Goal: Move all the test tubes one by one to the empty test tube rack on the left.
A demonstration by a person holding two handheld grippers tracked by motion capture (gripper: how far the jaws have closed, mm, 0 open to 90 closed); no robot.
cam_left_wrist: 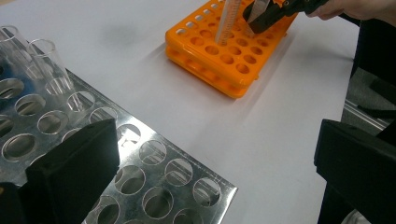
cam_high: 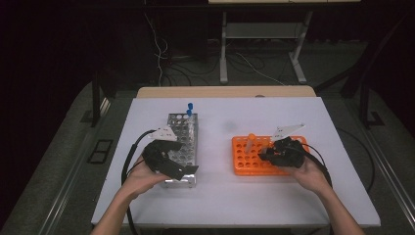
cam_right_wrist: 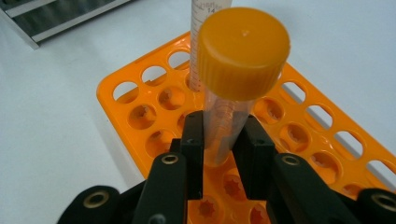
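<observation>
**Grasp Secured on Capped Tube at the Orange Rack**

My right gripper is clenched on the clear body of the orange-capped tube, both pads pressing its sides just below the cap. The tube stands nearly upright with its lower end in a well of the orange rack, near the rack's 11 o'clock corner in the high view. A second tube with a printed scale stands directly behind it, at 12 o'clock from my jaws, very close to the held one.

My left gripper is released, its jaws spread and empty, hovering over the near end of the metal rack. That rack lies at 9 o'clock from the orange one, well apart from it, and carries empty glass tubes and two blue-capped tubes at its far end.

Judged step: grasp complete, extraction pending. The next move calls for a straight vertical lift along the tube's axis, so that it clears its well without tilting into the graduated neighbour. The rack is light plastic and unrestrained; it may rise with the tube if the fit binds.
</observation>
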